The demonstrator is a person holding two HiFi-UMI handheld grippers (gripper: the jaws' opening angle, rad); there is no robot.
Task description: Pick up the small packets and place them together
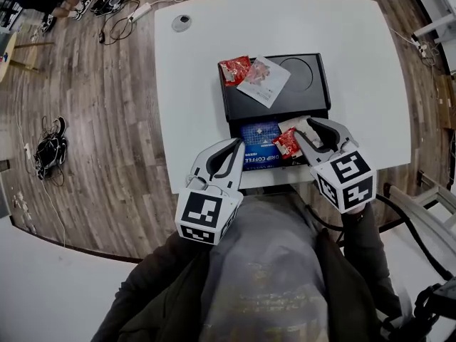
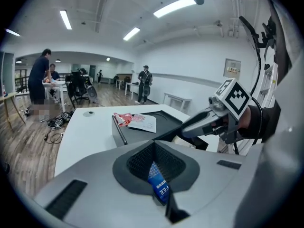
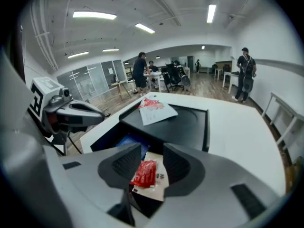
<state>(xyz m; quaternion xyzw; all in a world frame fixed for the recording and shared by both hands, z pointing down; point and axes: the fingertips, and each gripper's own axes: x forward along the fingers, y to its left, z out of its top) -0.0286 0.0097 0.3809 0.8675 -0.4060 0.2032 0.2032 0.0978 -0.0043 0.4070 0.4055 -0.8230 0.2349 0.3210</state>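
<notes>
You had the right gripper (image 3: 152, 145) low over the open front part of the black box (image 1: 318, 84). Its jaws stood apart, straddling a red packet (image 3: 144, 172) that lay on top of a white packet (image 3: 159, 186). The red packet's edge sat close against the left pad, but nothing showed either pad squeezing it. From your head view those two packets sat at the right end of the open compartment, just beside a blue coffee packet (image 1: 260, 144) that filled its left side. Your left gripper (image 1: 237, 147) hovered at the near left corner of the same compartment with its fingertips brought together. The blue coffee packet showed through the gap behind them, and you could not tell whether the tips had caught its edge. On the box's closed lid, further from you, a second red packet (image 1: 234, 70) lay touching a pink-printed packet (image 1: 265, 83), which overlapped its right edge. The box stood on the white table (image 1: 356, 34), close to the table's near edge.
</notes>
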